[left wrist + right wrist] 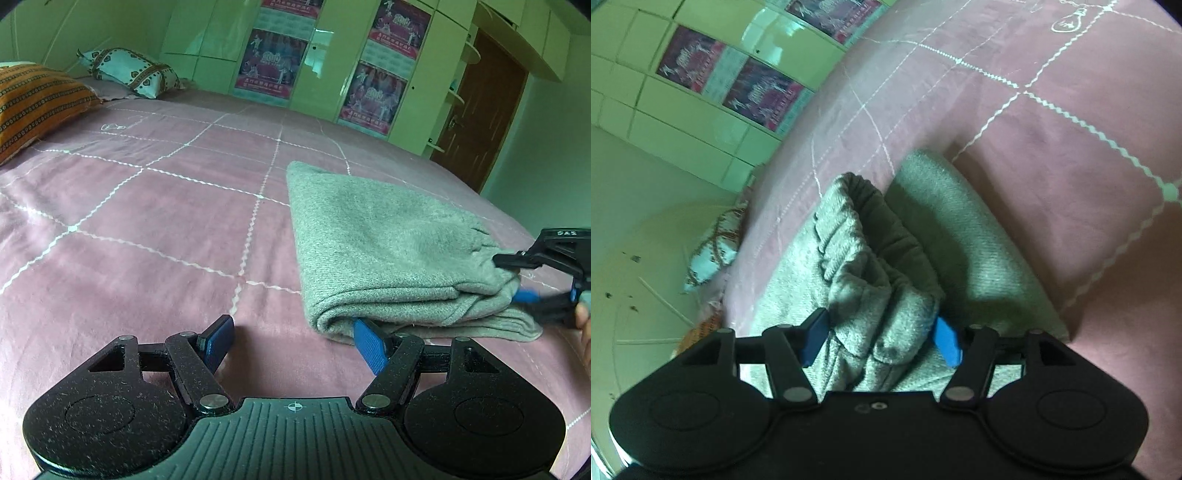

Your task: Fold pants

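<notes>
Grey pants [376,243] lie folded into a thick bundle on the pink bedspread [155,206]. My left gripper [295,343] is open and low over the bed, its right pad [369,345] touching the bundle's near left corner. My right gripper [532,280] comes in from the right edge of the left wrist view. In the right wrist view, the right gripper [881,341] has its jaws on both sides of the bunched waistband [871,266] of the pants, which fills the wide gap between the blue pads [946,341].
An orange striped pillow [33,103] and a white patterned pillow [133,72] lie at the head of the bed. Green wardrobes with posters [373,96] and a brown door [484,110] stand beyond. The bed's edge and floor [646,240] show at left in the right wrist view.
</notes>
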A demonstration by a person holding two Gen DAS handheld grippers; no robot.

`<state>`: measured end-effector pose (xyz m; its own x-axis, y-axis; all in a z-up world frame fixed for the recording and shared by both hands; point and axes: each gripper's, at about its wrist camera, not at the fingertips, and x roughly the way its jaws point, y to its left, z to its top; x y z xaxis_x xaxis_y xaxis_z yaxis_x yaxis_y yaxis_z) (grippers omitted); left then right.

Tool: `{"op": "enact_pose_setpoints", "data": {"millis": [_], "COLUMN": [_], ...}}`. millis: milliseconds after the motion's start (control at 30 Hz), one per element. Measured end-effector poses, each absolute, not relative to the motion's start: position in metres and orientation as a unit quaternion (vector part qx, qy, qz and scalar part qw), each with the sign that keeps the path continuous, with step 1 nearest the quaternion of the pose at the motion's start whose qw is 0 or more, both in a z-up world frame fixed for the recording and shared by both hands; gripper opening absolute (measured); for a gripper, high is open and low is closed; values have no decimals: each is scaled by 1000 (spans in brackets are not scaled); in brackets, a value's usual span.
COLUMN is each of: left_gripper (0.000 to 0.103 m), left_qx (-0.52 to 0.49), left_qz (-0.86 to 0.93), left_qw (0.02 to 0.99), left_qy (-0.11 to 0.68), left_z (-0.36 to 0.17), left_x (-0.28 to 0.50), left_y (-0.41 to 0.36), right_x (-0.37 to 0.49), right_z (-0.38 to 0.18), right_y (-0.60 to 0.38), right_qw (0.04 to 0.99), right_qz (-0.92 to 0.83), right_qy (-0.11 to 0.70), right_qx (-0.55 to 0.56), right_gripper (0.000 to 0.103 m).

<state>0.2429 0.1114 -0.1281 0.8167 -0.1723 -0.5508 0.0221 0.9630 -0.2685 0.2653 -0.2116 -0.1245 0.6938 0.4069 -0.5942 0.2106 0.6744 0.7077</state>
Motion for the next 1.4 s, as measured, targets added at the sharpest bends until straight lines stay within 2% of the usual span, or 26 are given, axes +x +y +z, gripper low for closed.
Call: {"op": "enact_pose_setpoints", "data": {"millis": [33, 267, 467, 567, 700, 733, 900, 1033, 1067, 1133, 1167, 1333, 1400], "left_gripper": [71, 71, 72, 72, 73, 73, 73, 78, 78, 78, 78, 78, 78], "left_qx": [-126, -103, -189, -183, -172, -165, -157, -141, -134, -129, -132, -135, -152], "left_qz": [-52, -31, -16, -13, -18, -15, -17, -18, -18, -18, -19, -14, 0], "left_qw": [945, 947, 943, 942, 942, 943, 945, 947, 948, 948, 947, 944, 945], "left_qy": [298, 303, 275, 282, 289, 290, 286, 289, 290, 292, 292, 301, 289], "left_z": [-128, -129, -130, -135, -137, -136, -133, -135, -135, -135, -134, -126, -118], "left_x": [242, 250, 240, 240, 241, 240, 237, 236, 237, 237, 236, 228, 218], "left_y": [111, 103, 120, 117, 114, 112, 111, 104, 102, 102, 103, 106, 119], "right_x": [265, 253, 235, 225, 233, 227, 218, 211, 212, 230, 232, 214, 201], "right_z": [-117, -38, 22, -6, -110, -120, -93, -79, -87, -120, -132, -118, -108], "right_y": [-205, -142, -142, -176, -227, -233, -232, -242, -248, -265, -273, -290, -291], "right_qw": [840, 904, 919, 925, 871, 873, 891, 905, 903, 866, 849, 863, 885], "right_qz": [61, 160, 205, 158, 39, 46, 76, 83, 69, 45, 58, 82, 67], "right_qy": [381, 289, 200, 211, 353, 342, 285, 252, 259, 340, 353, 340, 314], "right_qx": [381, 272, 270, 275, 340, 345, 346, 333, 334, 364, 390, 365, 336], "right_gripper": [22, 19, 18, 18, 18, 18, 18, 18, 18, 21, 22, 29, 27]}}
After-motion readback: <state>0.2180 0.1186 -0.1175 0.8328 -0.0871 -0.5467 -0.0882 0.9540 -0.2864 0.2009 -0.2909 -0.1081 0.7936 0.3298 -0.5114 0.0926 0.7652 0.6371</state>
